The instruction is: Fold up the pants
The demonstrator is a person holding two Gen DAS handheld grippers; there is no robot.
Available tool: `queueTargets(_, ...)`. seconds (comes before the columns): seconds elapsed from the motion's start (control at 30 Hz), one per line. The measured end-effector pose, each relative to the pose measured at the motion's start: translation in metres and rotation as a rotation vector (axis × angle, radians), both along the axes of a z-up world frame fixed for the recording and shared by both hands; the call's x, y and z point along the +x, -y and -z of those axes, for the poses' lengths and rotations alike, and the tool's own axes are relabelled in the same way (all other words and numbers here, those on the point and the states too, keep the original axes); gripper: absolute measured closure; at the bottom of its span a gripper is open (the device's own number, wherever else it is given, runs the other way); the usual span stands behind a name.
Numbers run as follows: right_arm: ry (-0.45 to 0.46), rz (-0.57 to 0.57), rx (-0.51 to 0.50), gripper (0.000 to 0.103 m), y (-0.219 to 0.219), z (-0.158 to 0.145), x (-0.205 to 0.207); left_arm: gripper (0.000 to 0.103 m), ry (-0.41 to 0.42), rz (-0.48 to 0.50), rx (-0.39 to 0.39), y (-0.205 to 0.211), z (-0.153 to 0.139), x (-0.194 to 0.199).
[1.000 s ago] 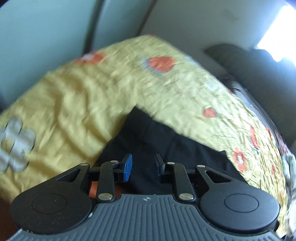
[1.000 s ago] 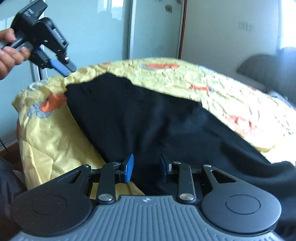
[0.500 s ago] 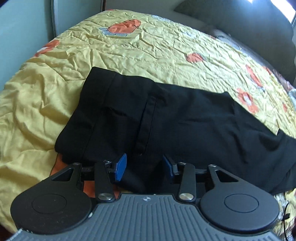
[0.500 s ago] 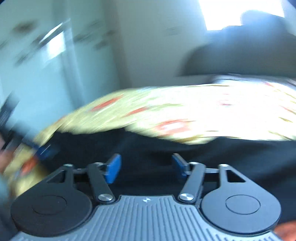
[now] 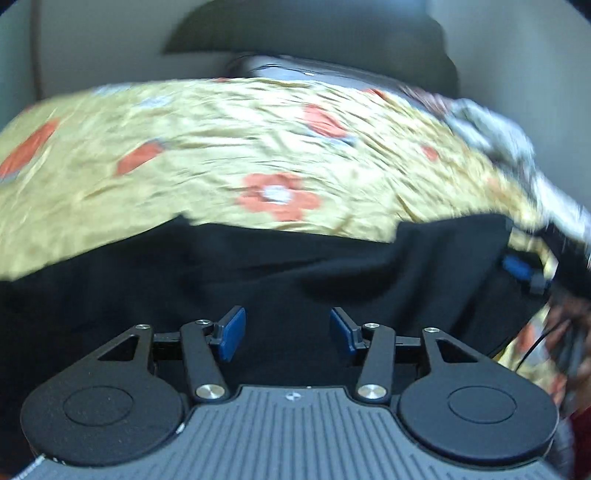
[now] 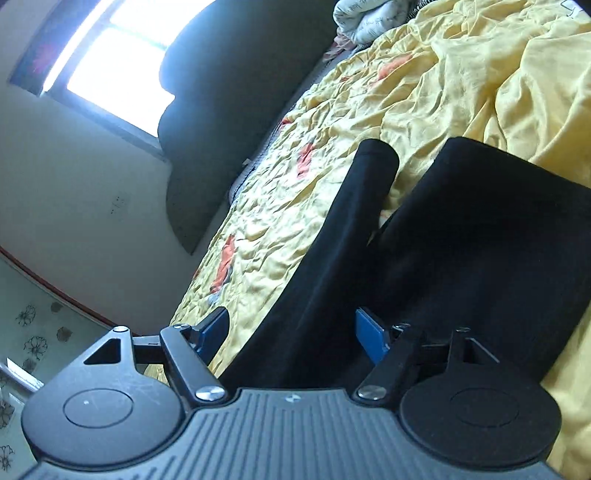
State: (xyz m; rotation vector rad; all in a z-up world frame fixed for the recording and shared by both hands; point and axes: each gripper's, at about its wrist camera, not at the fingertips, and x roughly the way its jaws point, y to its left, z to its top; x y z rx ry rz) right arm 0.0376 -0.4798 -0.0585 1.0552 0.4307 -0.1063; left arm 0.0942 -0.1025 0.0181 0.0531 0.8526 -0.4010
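While the black pants (image 6: 461, 240) lie on the yellow bedspread (image 6: 461, 74), L gripper (image 5: 287, 329) & R gripper (image 6: 291, 332) jaws are opening, both released, nothing grasped.

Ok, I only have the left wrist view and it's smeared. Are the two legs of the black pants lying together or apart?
Observer: Apart. The right wrist view shows the narrower leg and the wider leg splitting, with yellow quilt between them near the hems.
Operator: Is the right gripper clamped on anything?
Observer: No. Its jaws are opening. The narrower leg runs under the gap between the pads, unpinched.
Operator: What's beyond the hems?
Observer: A crumpled pale blanket at the quilt's far edge.
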Motion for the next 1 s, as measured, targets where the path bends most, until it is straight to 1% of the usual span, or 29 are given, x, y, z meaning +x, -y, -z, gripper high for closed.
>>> queueTargets(0.03,0.005,-0.009,0.005,0.027,0.001,-0.002,0.003,0.046,0.016,0.021,0.036,0.015,0.007,-0.002)
queueTargets(0.1,0.004,-0.027,-0.018,0.027,0.002,-0.009,0.010,0.045,0.035,0.041,0.114,0.034,0.024,-0.006)
queueTargets(0.17,-0.012,-0.051,-0.049,0.026,0.000,-0.017,0.025,0.045,0.032,0.037,0.152,0.041,0.039,-0.009)
queueTargets(0.27,-0.025,-0.090,-0.092,0.026,0.000,-0.027,0.047,0.042,0.042,0.020,0.141,0.036,0.044,-0.011)
queueTargets(0.37,-0.041,-0.135,-0.155,0.026,0.000,-0.032,0.081,0.040,0.015,0.003,0.111,0.030,0.043,-0.003)
queueTargets(0.43,-0.071,-0.148,-0.175,0.026,-0.004,-0.037,0.107,0.038,0.007,-0.004,0.103,0.028,0.042,0.000)
queueTargets(0.5,-0.059,-0.217,-0.208,0.025,-0.010,-0.044,0.134,0.037,0.012,-0.003,0.112,0.030,0.043,0.000)
queueTargets(0.53,-0.064,-0.260,-0.244,0.025,-0.014,-0.047,0.149,0.037,0.015,-0.002,0.118,0.031,0.043,0.000)
queueTargets(0.6,-0.109,-0.237,-0.296,0.024,-0.020,-0.052,0.164,0.037,0.016,-0.001,0.117,0.031,0.041,0.000)
queueTargets(0.63,-0.106,-0.224,-0.299,0.024,-0.018,-0.055,0.163,0.037,0.015,-0.003,0.109,0.030,0.040,0.000)
queueTargets(0.7,-0.014,-0.191,-0.278,0.025,-0.011,-0.063,0.149,0.037,0.007,-0.018,0.085,0.025,0.039,0.002)
queueTargets(0.77,0.041,-0.128,-0.259,0.024,-0.001,-0.067,0.126,0.037,-0.003,-0.032,0.057,0.021,0.038,0.004)
queueTargets(0.83,0.041,-0.074,-0.222,0.024,0.012,-0.063,0.106,0.037,-0.005,-0.037,0.026,0.019,0.035,0.004)
queueTargets(0.87,0.036,-0.060,-0.185,0.023,0.019,-0.058,0.097,0.037,-0.004,-0.034,0.015,0.020,0.034,0.004)
queueTargets(0.97,0.020,-0.095,-0.068,0.023,0.033,-0.033,0.088,0.037,0.001,-0.026,0.013,0.024,0.032,0.001)
queueTargets(1.0,0.010,-0.104,-0.046,0.023,0.034,-0.027,0.088,0.037,0.001,-0.023,0.016,0.025,0.032,0.000)
